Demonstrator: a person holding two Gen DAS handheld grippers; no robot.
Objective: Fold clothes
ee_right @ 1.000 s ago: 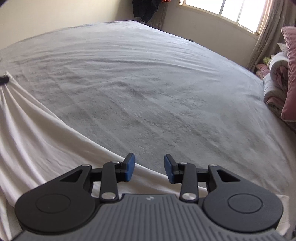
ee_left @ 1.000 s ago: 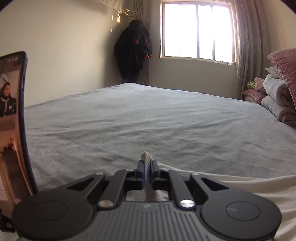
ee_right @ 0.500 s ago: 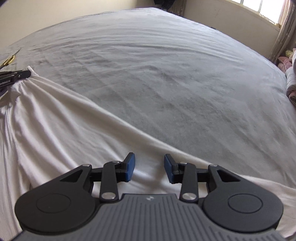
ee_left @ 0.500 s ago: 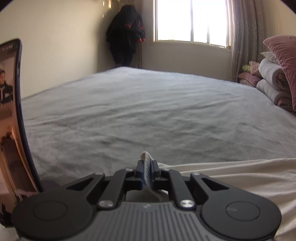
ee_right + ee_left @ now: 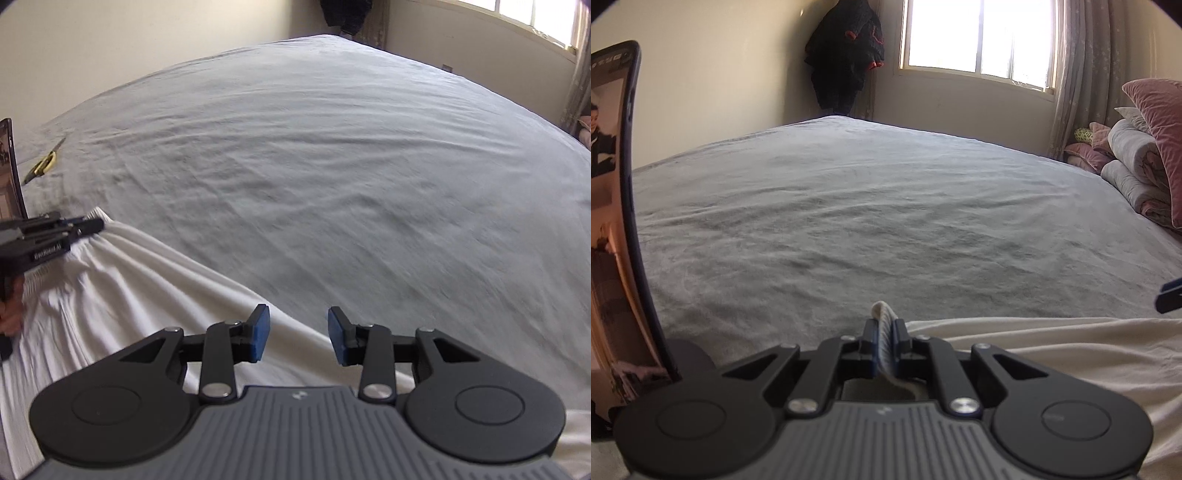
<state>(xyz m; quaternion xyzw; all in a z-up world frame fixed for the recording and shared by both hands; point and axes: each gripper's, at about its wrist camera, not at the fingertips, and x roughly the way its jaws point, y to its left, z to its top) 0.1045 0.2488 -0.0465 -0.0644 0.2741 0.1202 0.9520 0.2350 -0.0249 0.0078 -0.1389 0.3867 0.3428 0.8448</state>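
Two handheld grippers work a white garment (image 5: 122,295) spread along the near edge of a grey bedspread (image 5: 332,166). Left gripper (image 5: 884,332) is pinched tight on a ribbed, gathered edge of the cloth. Right gripper (image 5: 298,338) hovers over the fabric with its blue pads (image 5: 258,334) spread and nothing between them. Yellow-handled scissors (image 5: 44,162) lie near a propped phone (image 5: 613,221); folded quilts (image 5: 1137,166) sit stacked by the window (image 5: 975,35).
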